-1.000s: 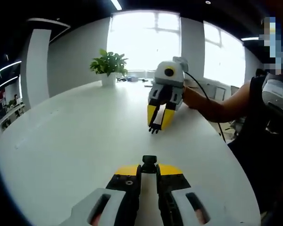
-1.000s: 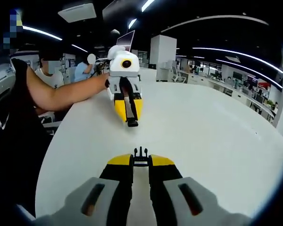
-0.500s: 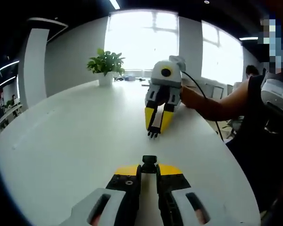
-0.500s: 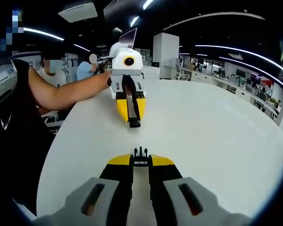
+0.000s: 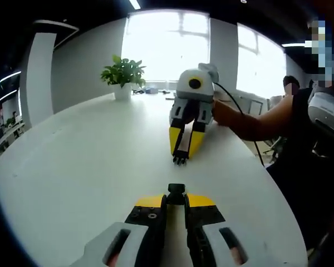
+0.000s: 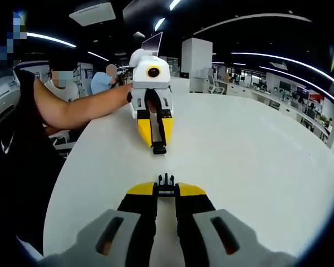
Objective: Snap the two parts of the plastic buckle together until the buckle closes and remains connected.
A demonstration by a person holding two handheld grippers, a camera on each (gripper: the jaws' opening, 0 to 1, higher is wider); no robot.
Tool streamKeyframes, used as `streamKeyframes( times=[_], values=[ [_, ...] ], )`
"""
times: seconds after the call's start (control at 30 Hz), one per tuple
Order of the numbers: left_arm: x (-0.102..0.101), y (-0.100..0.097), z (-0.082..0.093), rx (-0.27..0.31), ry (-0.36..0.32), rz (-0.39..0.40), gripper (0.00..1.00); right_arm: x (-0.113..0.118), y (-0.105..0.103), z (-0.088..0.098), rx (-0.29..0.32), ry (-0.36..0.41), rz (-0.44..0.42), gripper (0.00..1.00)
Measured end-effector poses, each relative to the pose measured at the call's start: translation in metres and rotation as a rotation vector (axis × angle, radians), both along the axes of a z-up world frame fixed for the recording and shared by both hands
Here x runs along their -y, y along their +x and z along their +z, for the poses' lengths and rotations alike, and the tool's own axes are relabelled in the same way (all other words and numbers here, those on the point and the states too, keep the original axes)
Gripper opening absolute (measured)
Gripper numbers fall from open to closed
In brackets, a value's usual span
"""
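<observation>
left gripper [image 5: 176, 196]: my jaws, bottom centre of the left gripper view, clamped on the socket half [image 5: 176, 191] of the buckle
right gripper [image 6: 166, 188]: my jaws, bottom centre of the right gripper view, pinching the pronged half [image 6: 166, 181]
gap: the two halves face each other, well apart above the white table [image 5: 83, 167]
background: potted plant [image 5: 122, 75] upper left of the left gripper view

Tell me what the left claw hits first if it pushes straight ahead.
Likely the right claw, facing it over bare table. The pronged half it grips would meet the left claw's socket half first, though alignment in depth is unclear.
</observation>
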State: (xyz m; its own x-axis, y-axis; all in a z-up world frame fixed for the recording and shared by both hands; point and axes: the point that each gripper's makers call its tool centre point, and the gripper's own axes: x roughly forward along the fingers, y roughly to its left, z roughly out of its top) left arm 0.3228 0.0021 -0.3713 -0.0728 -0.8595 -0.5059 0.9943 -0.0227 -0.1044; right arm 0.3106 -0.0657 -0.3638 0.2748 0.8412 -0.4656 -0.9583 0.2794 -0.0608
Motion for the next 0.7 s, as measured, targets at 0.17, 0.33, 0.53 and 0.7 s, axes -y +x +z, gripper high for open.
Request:
streamKeyframes(
  times=[0.17,0.33,0.53,0.7],
  values=[
    [0.0018,-0.0016,-0.0022,0.001,0.007,-0.003,0.11,-0.0002,-0.0001,-0.0024,0.005,-0.01,-0.001,0.11],
    [0.0027,-0.0013,-0.0038,0.01,0.011,-0.007,0.11,-0.001,-0.0001,-0.0035,0.005,-0.012,0.002,0.11],
    [0.0032,-0.0007,-0.0038,0.01,0.01,-0.008,0.11,-0.0013,-0.0009,-0.0058,0.001,-0.02,0.005,0.11],
    [0.0042,-0.0015,-0.0022,0.01,0.0,-0.007,0.11,-0.0023,-0.0016,-0.005,0.003,-0.012,0.006,0.11]
  ],
)
